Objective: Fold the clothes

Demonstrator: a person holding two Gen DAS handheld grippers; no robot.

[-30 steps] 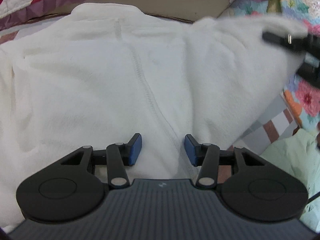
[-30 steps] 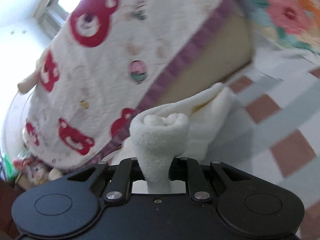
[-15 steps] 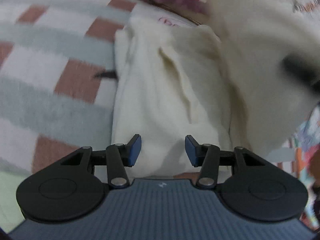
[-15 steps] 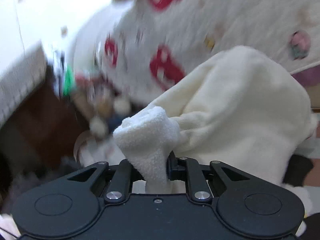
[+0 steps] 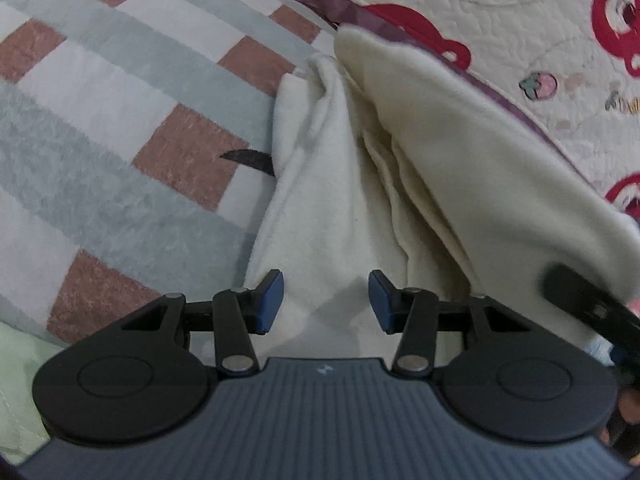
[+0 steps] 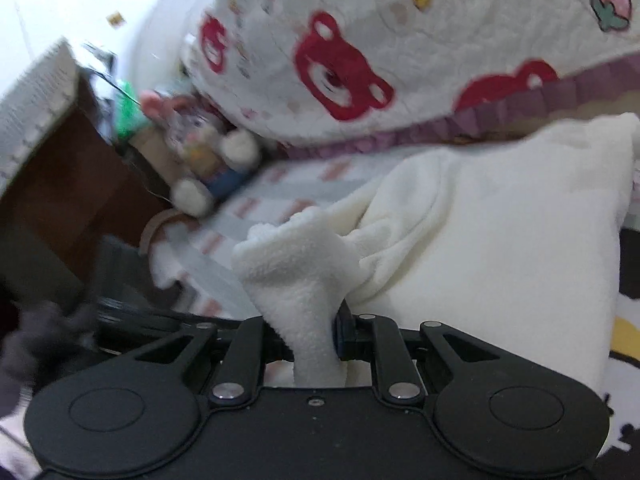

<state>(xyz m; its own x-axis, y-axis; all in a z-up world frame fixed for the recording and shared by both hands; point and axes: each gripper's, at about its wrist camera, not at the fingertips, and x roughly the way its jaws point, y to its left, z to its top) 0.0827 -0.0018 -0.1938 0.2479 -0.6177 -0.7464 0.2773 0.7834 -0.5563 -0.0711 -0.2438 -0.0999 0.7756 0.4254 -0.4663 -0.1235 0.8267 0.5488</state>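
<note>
Checked bedding is filling the left of the left wrist view. Just beyond the released left gripper, the white fleece is lying bunched at centre, where a second ago it lay spread flat. The right gripper is still clenching a fleece corner, probably carrying one side across, beneath the bear quilt.
</note>
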